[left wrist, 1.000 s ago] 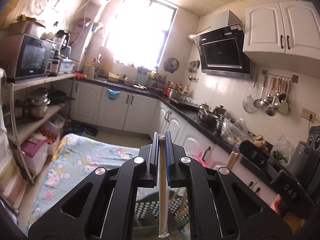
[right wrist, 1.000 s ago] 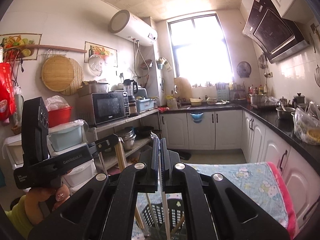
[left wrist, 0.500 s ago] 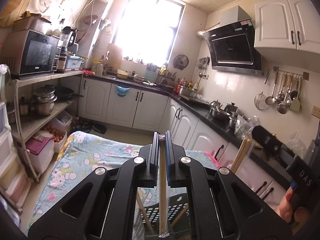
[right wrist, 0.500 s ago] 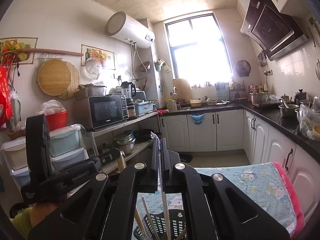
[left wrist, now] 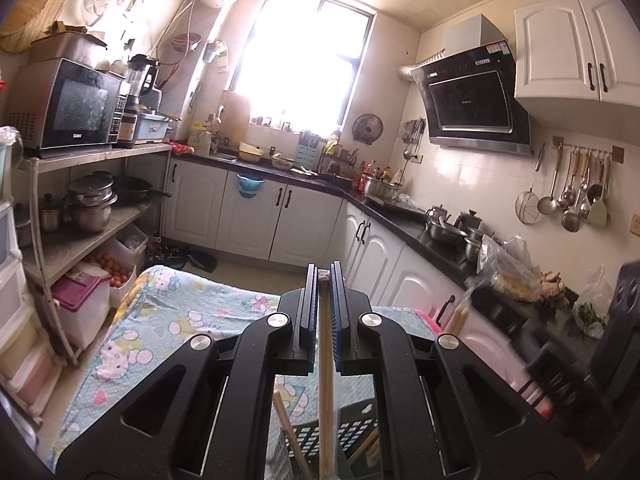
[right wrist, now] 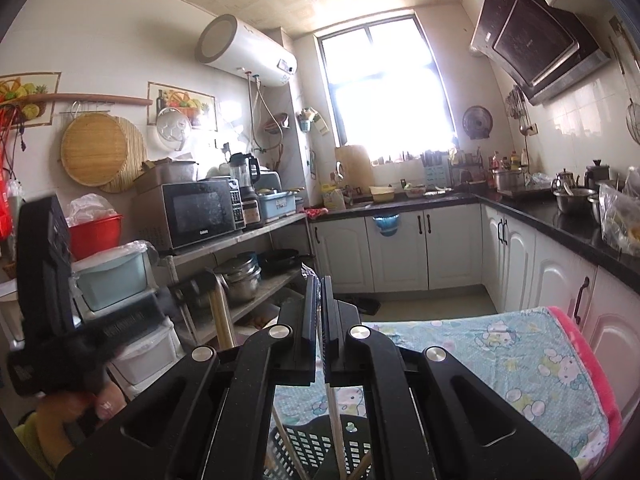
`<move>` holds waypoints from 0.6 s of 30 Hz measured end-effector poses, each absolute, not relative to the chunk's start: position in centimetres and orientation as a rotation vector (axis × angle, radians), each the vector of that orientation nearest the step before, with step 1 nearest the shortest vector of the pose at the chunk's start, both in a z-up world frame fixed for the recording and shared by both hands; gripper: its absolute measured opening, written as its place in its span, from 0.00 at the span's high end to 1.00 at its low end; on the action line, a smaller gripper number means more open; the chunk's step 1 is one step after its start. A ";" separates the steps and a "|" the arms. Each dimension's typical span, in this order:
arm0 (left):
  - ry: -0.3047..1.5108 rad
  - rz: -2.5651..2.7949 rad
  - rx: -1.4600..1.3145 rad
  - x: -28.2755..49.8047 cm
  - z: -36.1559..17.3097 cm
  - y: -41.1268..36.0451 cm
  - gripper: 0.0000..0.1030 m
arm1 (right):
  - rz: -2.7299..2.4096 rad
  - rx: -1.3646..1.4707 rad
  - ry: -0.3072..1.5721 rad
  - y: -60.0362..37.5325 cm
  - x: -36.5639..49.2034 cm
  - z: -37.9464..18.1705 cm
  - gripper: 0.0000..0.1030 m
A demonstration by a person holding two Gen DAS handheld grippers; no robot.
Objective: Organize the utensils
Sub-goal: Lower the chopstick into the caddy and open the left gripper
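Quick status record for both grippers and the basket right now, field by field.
left gripper: shut on wrapped chopsticks, which hang down between the fingers
right gripper: shut on a thin chopstick, its lower end pointing down into the basket
basket: dark slotted plastic, below both grippers, on the table
basket contents: a few wooden chopsticks leaning inside
table cover: light blue cartoon-print cloth with a pink edge
release status: neither held item let go yet

Both wrist views low over the table (left wrist: 168,320), facing the window (right wrist: 384,92), sharing the basket (right wrist: 316,440)
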State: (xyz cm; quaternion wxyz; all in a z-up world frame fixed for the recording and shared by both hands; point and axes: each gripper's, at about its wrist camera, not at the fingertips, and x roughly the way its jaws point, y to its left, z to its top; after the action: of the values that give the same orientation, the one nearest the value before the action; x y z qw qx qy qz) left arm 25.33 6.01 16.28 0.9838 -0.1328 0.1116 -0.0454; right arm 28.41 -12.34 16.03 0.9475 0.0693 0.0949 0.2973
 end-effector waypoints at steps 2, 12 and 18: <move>0.214 -0.090 -0.267 25.5 16.7 6.0 0.97 | 0.600 0.145 0.200 -12.3 28.8 15.6 0.98; 0.233 -0.067 -0.237 26.4 14.2 5.4 0.97 | 0.580 0.146 0.246 -12.2 29.6 12.8 0.98; 0.254 -0.060 -0.225 26.8 12.1 5.4 0.97 | 0.561 0.170 0.281 -12.5 29.6 11.1 0.97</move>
State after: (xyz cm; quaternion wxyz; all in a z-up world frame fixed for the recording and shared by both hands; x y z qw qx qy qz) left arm 26.75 5.43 12.14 0.9852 -0.1117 0.1262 -0.0299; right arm 29.56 -12.52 11.12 0.9476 0.0835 0.1380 0.2756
